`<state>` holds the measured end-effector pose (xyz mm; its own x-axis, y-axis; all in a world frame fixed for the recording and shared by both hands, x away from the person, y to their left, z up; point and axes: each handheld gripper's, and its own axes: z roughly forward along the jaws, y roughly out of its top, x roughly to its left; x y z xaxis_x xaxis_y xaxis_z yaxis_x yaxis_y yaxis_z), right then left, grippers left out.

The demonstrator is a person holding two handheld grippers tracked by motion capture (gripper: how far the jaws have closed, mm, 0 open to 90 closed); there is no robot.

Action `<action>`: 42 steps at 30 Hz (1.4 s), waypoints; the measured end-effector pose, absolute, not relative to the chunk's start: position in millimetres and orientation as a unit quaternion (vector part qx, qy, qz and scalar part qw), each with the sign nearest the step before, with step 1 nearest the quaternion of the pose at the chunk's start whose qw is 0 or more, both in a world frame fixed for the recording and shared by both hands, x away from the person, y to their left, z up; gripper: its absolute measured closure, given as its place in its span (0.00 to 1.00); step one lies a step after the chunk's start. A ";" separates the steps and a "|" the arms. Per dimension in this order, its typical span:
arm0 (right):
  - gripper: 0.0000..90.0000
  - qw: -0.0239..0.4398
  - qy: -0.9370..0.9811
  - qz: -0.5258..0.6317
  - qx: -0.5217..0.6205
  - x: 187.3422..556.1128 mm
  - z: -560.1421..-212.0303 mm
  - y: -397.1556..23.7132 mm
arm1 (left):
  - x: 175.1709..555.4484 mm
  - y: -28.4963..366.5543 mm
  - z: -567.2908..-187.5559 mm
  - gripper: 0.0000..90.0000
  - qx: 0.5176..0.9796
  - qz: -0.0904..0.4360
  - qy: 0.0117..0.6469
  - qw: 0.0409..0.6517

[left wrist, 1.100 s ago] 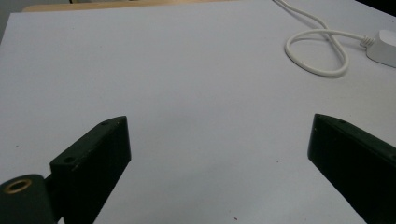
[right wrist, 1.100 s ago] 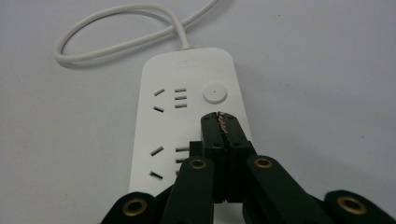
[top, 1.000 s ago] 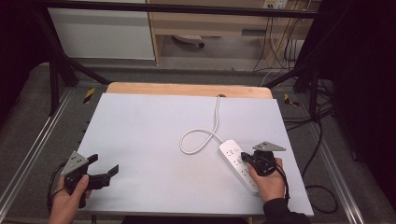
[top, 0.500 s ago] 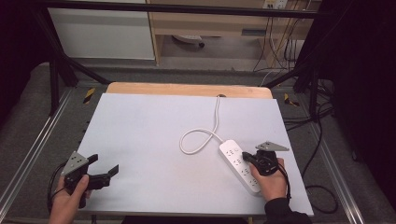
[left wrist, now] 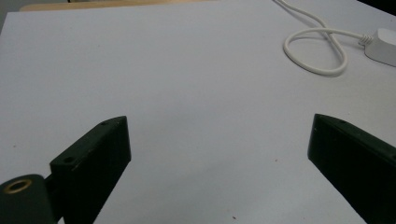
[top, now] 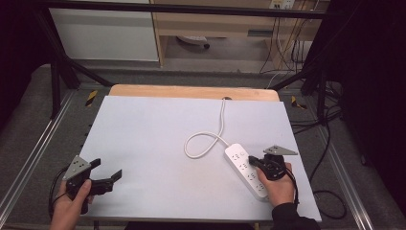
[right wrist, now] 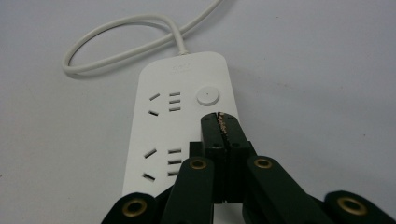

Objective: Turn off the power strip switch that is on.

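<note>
Two grippers are resting low over the white table [top: 158, 129], one in each of the person's hands. The right gripper [top: 252, 161] is sitting at the table's near right, its jaws pressed flat together with nothing caught between them. In the right gripper view, the closed tips of that gripper [right wrist: 220, 116] are hovering just short of the round button [right wrist: 208, 95] on the white power strip [right wrist: 180, 107], over the strip's right edge; whether they are touching the plastic cannot be told. The strip is lying flat on the table, and in the high view the power strip [top: 244, 167] is running diagonally just left of the right hand [top: 280, 187], far end pointing toward the table's middle. Its white cord [top: 203, 143] is leaving that far end, curling into one loose loop and then running away to the table's back edge.

The left gripper [top: 106, 172] is waiting at the near left corner, well apart from the strip, held by the left hand [top: 72, 208]. Its jaws are standing wide apart and holding nothing; in the left gripper view they are framing bare table, with the cord's loop [left wrist: 315, 51] and the strip's end [left wrist: 383, 44] lying far off at the upper right.
</note>
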<state>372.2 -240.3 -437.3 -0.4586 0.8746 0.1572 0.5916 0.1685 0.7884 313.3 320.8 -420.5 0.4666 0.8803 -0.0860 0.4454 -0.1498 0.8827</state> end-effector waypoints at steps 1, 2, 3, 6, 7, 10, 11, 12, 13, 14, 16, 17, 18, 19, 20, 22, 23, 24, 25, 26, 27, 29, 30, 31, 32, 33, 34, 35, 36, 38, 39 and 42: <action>1.00 0.170 0.745 0.416 0.492 372.1 -437.3 -240.2 | 313.3 320.9 -420.5 0.06 0.721 0.235 0.460 0.462; 1.00 0.170 0.745 0.416 0.492 372.1 -437.3 -240.2 | 313.4 320.9 -420.5 0.06 0.721 0.235 0.460 0.462; 1.00 0.170 0.745 0.416 0.492 372.0 -437.3 -240.1 | 313.4 320.9 -420.5 0.06 0.721 0.235 0.460 0.462; 1.00 0.170 0.745 0.418 0.491 372.3 -437.6 -240.8 | 313.5 320.6 -420.5 0.06 0.721 0.235 0.459 0.462; 1.00 0.171 0.744 0.418 0.492 371.9 -437.7 -240.4 | 313.5 320.5 -420.5 0.06 0.722 0.236 0.459 0.461; 1.00 0.175 0.746 0.415 0.490 371.5 -437.4 -239.4 | 313.3 320.5 -420.4 0.06 0.722 0.236 0.459 0.461; 1.00 0.174 0.744 0.416 0.493 372.1 -437.6 -240.2 | 313.3 320.6 -420.5 0.06 0.721 0.237 0.460 0.461; 1.00 0.174 0.744 0.416 0.493 372.1 -437.6 -240.2 | 313.3 320.7 -420.6 0.06 0.721 0.236 0.460 0.462; 1.00 0.172 0.743 0.418 0.493 372.3 -437.8 -240.7 | 313.3 320.9 -420.6 0.06 0.721 0.236 0.461 0.461; 1.00 0.172 0.744 0.417 0.493 372.3 -437.8 -240.6 | 313.4 321.0 -420.6 0.06 0.721 0.235 0.461 0.461; 1.00 0.173 0.745 0.416 0.492 372.3 -437.8 -240.6 | 313.6 321.0 -420.8 0.06 0.721 0.235 0.460 0.461; 1.00 0.170 0.744 0.417 0.494 372.5 -437.7 -240.9 | 313.6 321.0 -420.8 0.06 0.721 0.235 0.460 0.461; 1.00 0.167 0.742 0.419 0.496 372.9 -437.8 -241.5 | 313.6 321.0 -420.8 0.06 0.721 0.235 0.461 0.461; 1.00 0.167 0.743 0.419 0.495 372.9 -437.8 -241.6 | 313.6 321.0 -420.8 0.06 0.721 0.235 0.461 0.461; 1.00 0.169 0.745 0.417 0.493 373.0 -437.9 -241.4 | 313.7 321.1 -420.8 0.06 0.721 0.235 0.460 0.461; 1.00 0.170 0.746 0.416 0.492 372.7 -437.9 -241.0 | 313.6 321.1 -420.8 0.06 0.721 0.235 0.461 0.461; 1.00 0.170 0.746 0.416 0.492 372.7 -437.9 -241.0 | 313.5 321.0 -420.7 0.06 0.721 0.235 0.461 0.461; 1.00 0.172 0.746 0.415 0.491 372.7 -438.0 -240.8 | 313.4 321.0 -420.7 0.06 0.721 0.235 0.461 0.461; 1.00 0.172 0.749 0.410 0.491 372.4 -438.0 -240.1 | 313.4 321.0 -420.8 0.06 0.721 0.235 0.461 0.461; 1.00 0.174 0.750 0.409 0.490 372.2 -437.8 -239.5 | 313.4 320.9 -420.8 0.06 0.721 0.235 0.461 0.460; 1.00 0.172 0.749 0.410 0.491 372.3 -438.0 -240.1 | 313.3 320.8 -420.8 0.06 0.722 0.235 0.461 0.460; 1.00 0.178 0.750 0.408 0.489 371.7 -437.7 -238.6 | 313.8 320.6 -421.1 0.06 0.722 0.235 0.460 0.460; 1.00 0.177 0.749 0.409 0.490 371.7 -437.8 -238.8 | 314.0 320.4 -421.4 0.06 0.722 0.234 0.461 0.460; 1.00 0.177 0.749 0.409 0.490 371.6 -437.9 -239.0 | 314.3 320.6 -421.4 0.06 0.722 0.235 0.461 0.459; 1.00 0.180 0.750 0.408 0.488 371.6 -437.7 -238.7 | 314.2 320.6 -421.5 0.06 0.722 0.234 0.461 0.460; 1.00 0.183 0.751 0.407 0.486 371.7 -437.9 -238.4 | 314.1 321.0 -421.3 0.06 0.722 0.235 0.461 0.460; 1.00 0.182 0.751 0.408 0.486 371.6 -437.9 -238.5 | 313.9 321.4 -421.2 0.06 0.721 0.235 0.462 0.460; 1.00 0.178 0.750 0.408 0.489 371.7 -437.7 -238.8 | 314.0 321.8 -421.2 0.06 0.721 0.235 0.463 0.460; 1.00 0.177 0.749 0.410 0.489 371.8 -437.8 -239.4 | 314.2 322.1 -421.3 0.06 0.721 0.235 0.463 0.460; 1.00 0.174 0.749 0.411 0.490 372.0 -437.7 -240.0 | 314.2 322.3 -421.4 0.06 0.720 0.235 0.464 0.459; 1.00 0.174 0.749 0.411 0.489 372.0 -437.8 -240.0 | 314.0 322.2 -421.2 0.06 0.720 0.235 0.464 0.459; 1.00 0.165 0.744 0.417 0.494 372.6 -438.0 -242.7 | 313.4 321.5 -420.7 0.06 0.721 0.236 0.462 0.460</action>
